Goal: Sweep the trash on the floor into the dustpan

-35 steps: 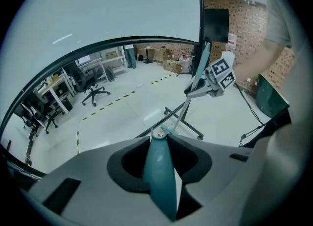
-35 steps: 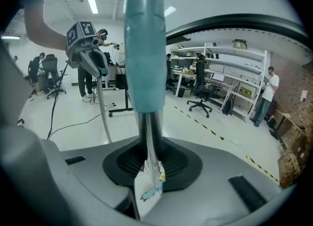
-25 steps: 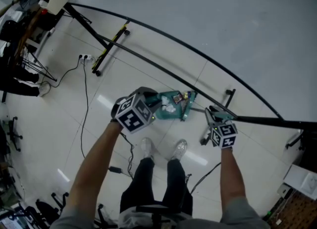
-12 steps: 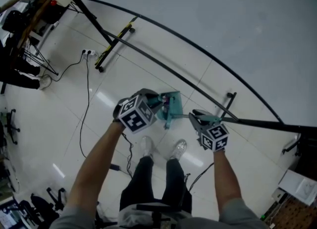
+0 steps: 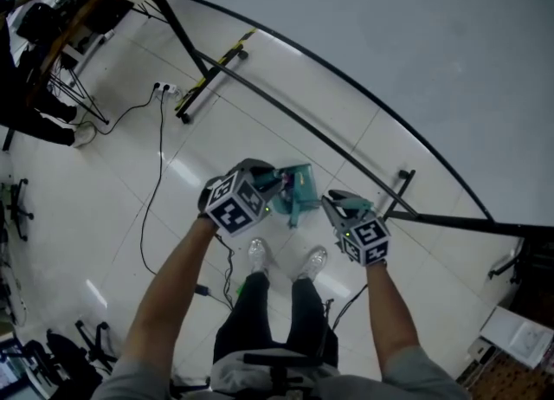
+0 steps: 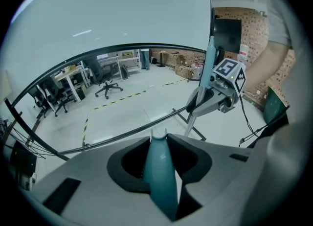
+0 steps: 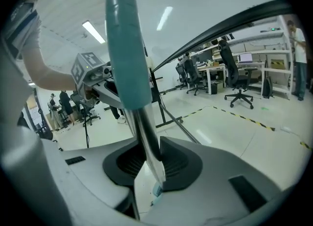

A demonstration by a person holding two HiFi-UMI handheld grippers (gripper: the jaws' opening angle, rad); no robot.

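My left gripper (image 5: 270, 190) is shut on the teal handle (image 6: 159, 171) of the teal dustpan (image 5: 296, 189), which hangs off the floor in front of the person's feet. In the left gripper view that handle fills the gap between the jaws of the left gripper (image 6: 159, 144). My right gripper (image 5: 336, 205) sits close to the dustpan's right side, shut on the metal shaft (image 7: 145, 142) of a broom. The shaft's teal grip (image 7: 126, 44) rises above the right gripper (image 7: 146, 159), and pale bristles (image 7: 156, 191) show below. I cannot make out any trash.
A long curved black rail (image 5: 346, 87) and a straight black bar (image 5: 312, 134) on footed stands cross the white tiled floor. A power strip (image 5: 164, 88) and cables (image 5: 151, 208) lie at the left. The person's shoes (image 5: 256, 255) are below the grippers. Desks and chairs (image 7: 234, 80) stand far off.
My right gripper has moved left with the broom, closing in on the dustpan and the left gripper. The dustpan has shifted slightly left and now shows narrower; the trash seen in it earlier is out of sight.
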